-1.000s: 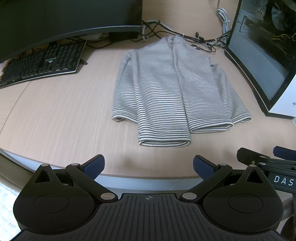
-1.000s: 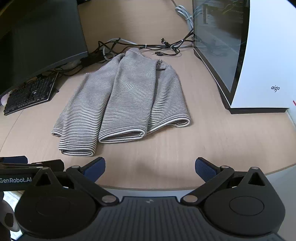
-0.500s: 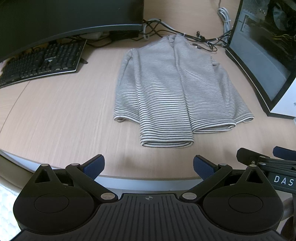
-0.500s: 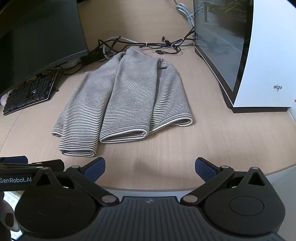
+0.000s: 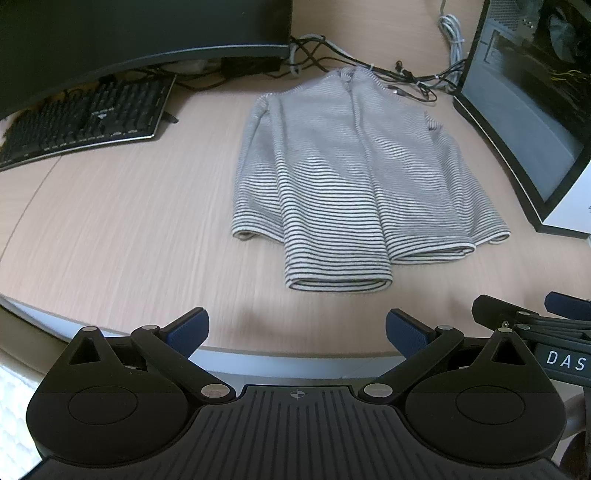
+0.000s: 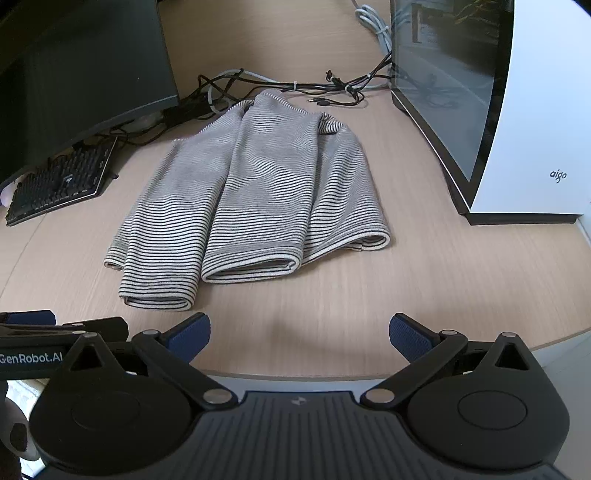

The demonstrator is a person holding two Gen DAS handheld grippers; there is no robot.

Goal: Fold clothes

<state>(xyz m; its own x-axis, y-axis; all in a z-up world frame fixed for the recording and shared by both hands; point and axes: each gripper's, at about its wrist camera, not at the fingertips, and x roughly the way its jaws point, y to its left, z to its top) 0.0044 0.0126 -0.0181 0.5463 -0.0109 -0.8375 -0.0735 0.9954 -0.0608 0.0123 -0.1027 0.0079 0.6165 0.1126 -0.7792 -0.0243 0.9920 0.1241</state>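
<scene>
Left claw (image 5: 295, 328) hangs at the near edge of the counter (image 5: 110, 229), blue pads spread wide and nothing between them. Right claw (image 6: 299, 332) sits just beside it, equally wide apart and empty. Neither touches the cloth.

Just beyond them lies the striped sweater (image 5: 354, 192), flat on the counter with both sides already folded in toward the middle, its hem ends pointing at the claws and its collar at the far end by the tangle of cables (image 5: 406, 77). It looks soft, light and limp, a thin knit that will drape and sag the moment it is lifted, so my call is one claw on each near hem corner, pinching all the layers together, then carrying them up toward the collar.

Left and farther back sits the keyboard (image 5: 85, 118) under the monitor (image 5: 129, 33). On the right stands the computer case (image 6: 517, 129), close to the sweater's right edge.

Compared with a second ago, the sweater fills slightly more of both views and sits lower: the claws have edged in a little, still spread, and the cloth itself has not shifted.
</scene>
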